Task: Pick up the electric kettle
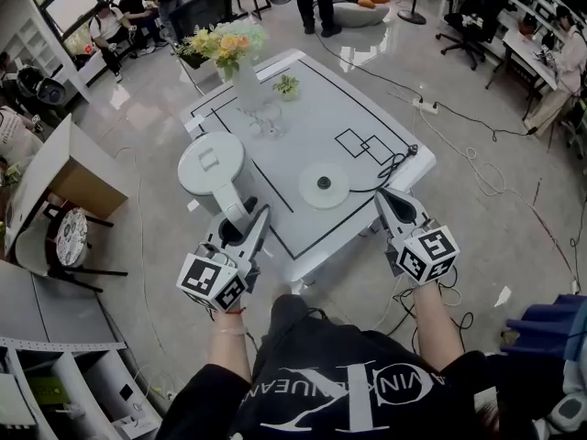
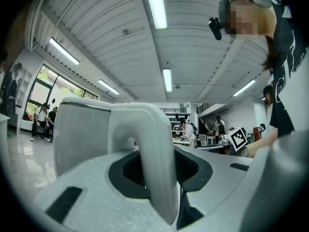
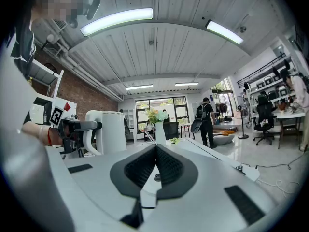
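Observation:
The white electric kettle (image 1: 211, 163) is at the table's left side, off its round base (image 1: 323, 184), which lies on the middle of the white table (image 1: 367, 108). My left gripper (image 1: 246, 216) is shut on the kettle's curved handle (image 1: 237, 207). In the left gripper view the handle (image 2: 154, 163) runs upright between the jaws, with the kettle body (image 2: 79, 134) behind it. The frames hide whether the kettle's bottom touches the table. My right gripper (image 1: 390, 200) hovers at the table's front edge, shut and empty. The right gripper view shows its jaws (image 3: 155, 149) and, far left, the kettle (image 3: 110, 129).
A vase of flowers (image 1: 240, 62), a glass (image 1: 268, 117) and a small plant (image 1: 286, 85) stand at the table's far side. A black cable (image 1: 394, 163) runs from the base off the right edge. A stool (image 1: 69, 236) stands at the left; people are at the back.

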